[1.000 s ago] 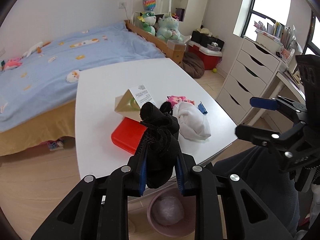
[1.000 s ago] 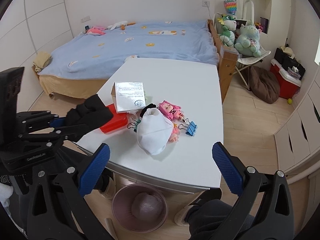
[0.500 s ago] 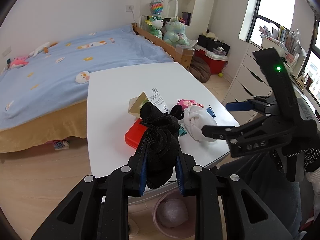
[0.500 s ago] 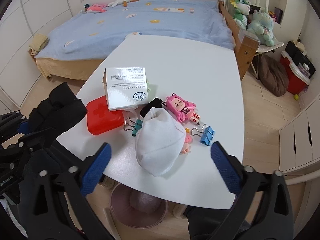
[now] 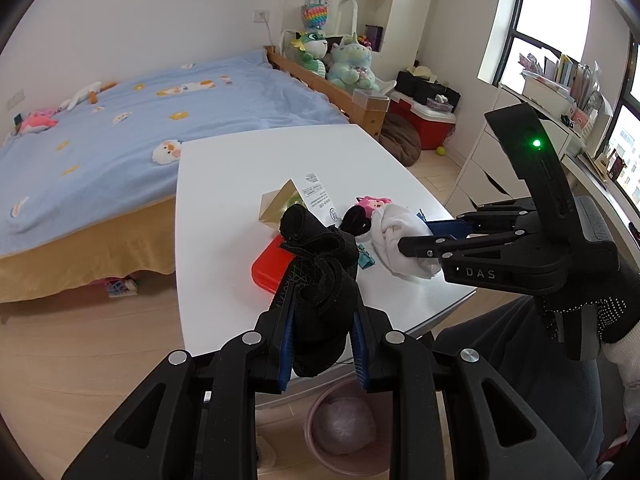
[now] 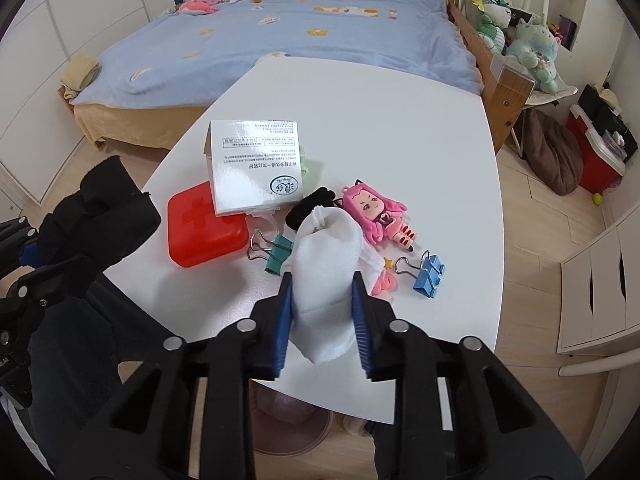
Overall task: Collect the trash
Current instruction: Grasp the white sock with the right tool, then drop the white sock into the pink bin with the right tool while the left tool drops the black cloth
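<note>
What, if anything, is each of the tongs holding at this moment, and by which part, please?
The left tongs grip a black cloth bundle by its lower half. The right tongs, having just closed, pinch the white sock around its near end.

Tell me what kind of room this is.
Most likely a child's bedroom: a bed with a blue cartoon-print cover, plush dragon toys by the shelves, and a white chest of drawers beside the white table.

left wrist: close, facing down over table (image 5: 224,184) | right wrist: same | shared: table, bed (image 6: 320,28)
</note>
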The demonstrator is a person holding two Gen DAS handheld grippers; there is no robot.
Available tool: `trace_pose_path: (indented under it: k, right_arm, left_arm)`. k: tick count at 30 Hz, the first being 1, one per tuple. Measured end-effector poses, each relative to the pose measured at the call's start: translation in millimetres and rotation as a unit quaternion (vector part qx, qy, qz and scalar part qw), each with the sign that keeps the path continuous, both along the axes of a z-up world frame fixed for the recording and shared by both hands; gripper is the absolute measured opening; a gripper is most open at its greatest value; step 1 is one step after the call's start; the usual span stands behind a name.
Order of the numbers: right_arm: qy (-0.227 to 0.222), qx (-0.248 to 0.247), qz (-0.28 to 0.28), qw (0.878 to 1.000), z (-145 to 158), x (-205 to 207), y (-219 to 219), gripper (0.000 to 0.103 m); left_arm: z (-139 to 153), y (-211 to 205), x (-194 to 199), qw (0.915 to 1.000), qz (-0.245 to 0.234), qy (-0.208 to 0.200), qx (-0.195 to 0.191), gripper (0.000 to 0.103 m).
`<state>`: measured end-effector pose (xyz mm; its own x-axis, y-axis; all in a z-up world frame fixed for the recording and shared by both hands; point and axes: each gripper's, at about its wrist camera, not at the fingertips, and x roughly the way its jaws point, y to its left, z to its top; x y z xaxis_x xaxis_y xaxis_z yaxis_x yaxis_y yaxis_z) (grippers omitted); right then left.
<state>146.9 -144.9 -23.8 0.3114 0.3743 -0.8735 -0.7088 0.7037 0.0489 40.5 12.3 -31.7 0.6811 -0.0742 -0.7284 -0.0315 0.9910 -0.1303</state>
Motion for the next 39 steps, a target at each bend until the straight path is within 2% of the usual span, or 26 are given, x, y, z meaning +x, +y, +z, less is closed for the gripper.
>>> trace_pose_path:
  k: [13, 23, 29, 39]
  right_arm:
    - [-0.034, 0.052, -0.006, 0.998, 38, -26, -30, 0.023]
    - [-0.047, 0.096, 0.003, 0.994, 63, -76, -71, 0.023]
    - [-0.039, 0.102, 0.017, 0.994, 59, -107, -84, 0.023]
    - [-0.004, 0.085, 0.035, 0.996, 26, -141, -91, 0.025]
  left_arm:
    - [6, -9, -9, 0.9999, -0.003, -0.005, 0.009, 0.024]
    - [8, -23, -35, 0.9997, -0.018, -0.013, 0.014, 0.024]
    - [4, -33, -52, 0.9995, -0.026, -0.012, 0.013, 0.025]
    - [-14, -49, -77, 0.9987, -0.051, 0.011, 0.005, 0.025]
